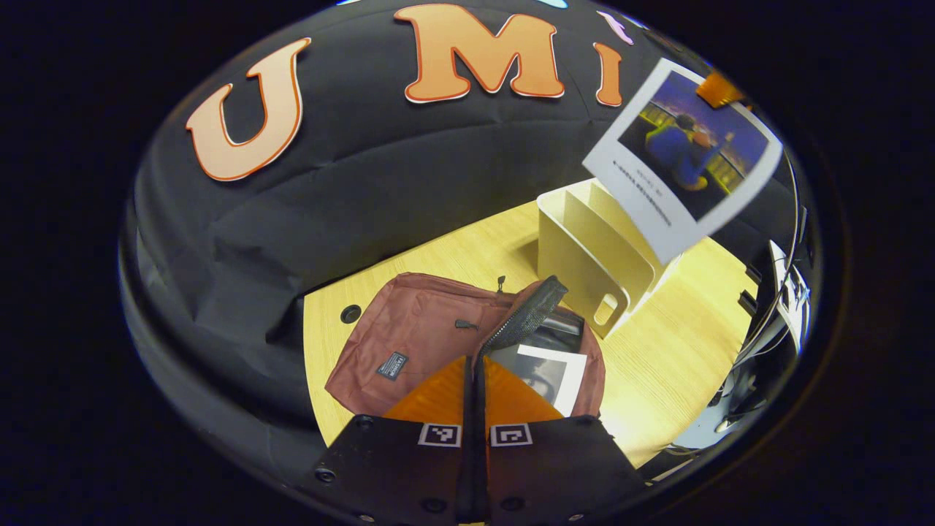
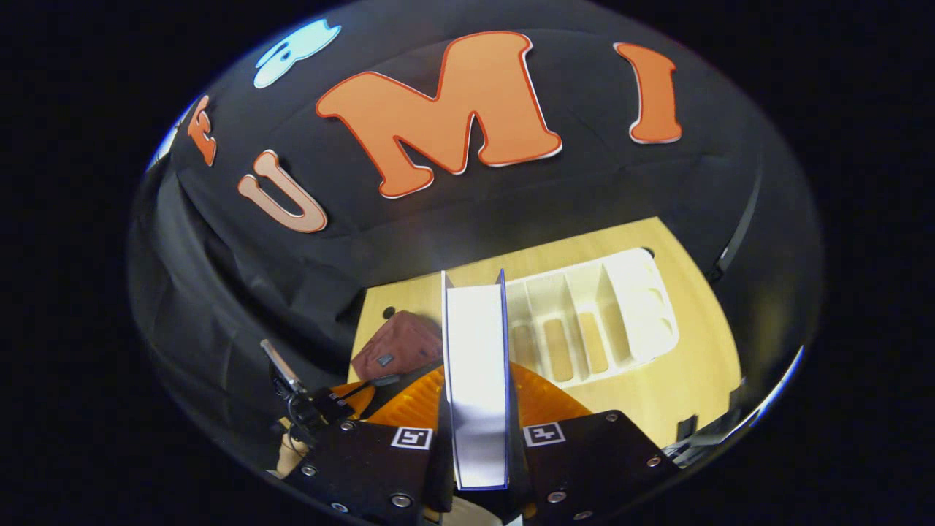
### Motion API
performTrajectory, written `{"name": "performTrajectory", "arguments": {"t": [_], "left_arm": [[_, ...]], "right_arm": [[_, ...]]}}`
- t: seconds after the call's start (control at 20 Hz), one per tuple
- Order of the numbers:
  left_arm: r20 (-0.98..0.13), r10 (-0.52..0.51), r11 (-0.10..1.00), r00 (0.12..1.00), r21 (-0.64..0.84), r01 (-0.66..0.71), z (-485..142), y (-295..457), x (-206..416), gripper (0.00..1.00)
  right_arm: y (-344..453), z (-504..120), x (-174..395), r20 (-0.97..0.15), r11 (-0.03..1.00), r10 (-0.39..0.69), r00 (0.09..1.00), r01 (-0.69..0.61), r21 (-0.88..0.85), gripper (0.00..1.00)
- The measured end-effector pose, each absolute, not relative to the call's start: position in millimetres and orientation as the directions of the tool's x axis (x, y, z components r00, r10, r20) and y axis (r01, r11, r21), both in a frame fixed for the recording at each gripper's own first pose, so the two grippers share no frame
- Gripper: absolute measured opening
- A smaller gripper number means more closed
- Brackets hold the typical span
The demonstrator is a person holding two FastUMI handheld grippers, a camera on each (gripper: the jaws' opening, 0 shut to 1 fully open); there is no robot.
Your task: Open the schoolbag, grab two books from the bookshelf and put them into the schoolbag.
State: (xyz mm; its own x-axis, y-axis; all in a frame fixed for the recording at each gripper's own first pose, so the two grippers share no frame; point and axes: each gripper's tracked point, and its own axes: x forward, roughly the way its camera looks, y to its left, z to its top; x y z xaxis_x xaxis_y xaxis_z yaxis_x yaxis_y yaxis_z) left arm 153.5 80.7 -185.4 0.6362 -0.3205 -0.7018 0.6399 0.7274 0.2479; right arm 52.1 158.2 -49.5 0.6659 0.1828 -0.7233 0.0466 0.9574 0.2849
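A staged recording booth is standing in for a study corner: creased black cloth is hanging as the wall behind a pale wooden desk. At two o'clock on it a cream plastic divided bookshelf is sitting; cables and equipment are crowding its three o'clock edge.

Left gripper jaws together; right gripper jaws clamped.

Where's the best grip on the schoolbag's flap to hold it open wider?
Take the flap by its upturned free edge, probably from above, with the jaws across its thickness. It stands up off the schoolbag with its mesh lining showing, so that rim is exposed, above the book already inside.
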Motion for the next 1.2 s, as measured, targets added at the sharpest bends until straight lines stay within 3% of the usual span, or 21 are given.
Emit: {"name": "performTrajectory", "arguments": {"t": [0.35, 0.7, 1.2], "left_arm": [[-0.688, -0.320, 0.706, 0.651, 0.286, 0.649, -172.4, 75.0, 148.4, 0.01], [-0.679, -0.327, 0.698, 0.658, 0.296, 0.652, -164.9, 67.0, 138.6, 0.01], [-0.669, -0.340, 0.662, 0.660, 0.328, 0.674, -149.0, 50.5, 117.7, 0.01]], "right_arm": [[206.9, -160.1, 6.0, -0.720, 0.843, 0.350, 0.599, 0.133, 0.521, 0.30], [238.0, -264.2, 16.3, -0.704, 0.711, 0.417, 0.575, 0.276, 0.647, 0.30], [286.0, -311.0, 70.5, -0.558, 0.543, 0.379, 0.738, 0.311, 0.780, 0.30]]}}
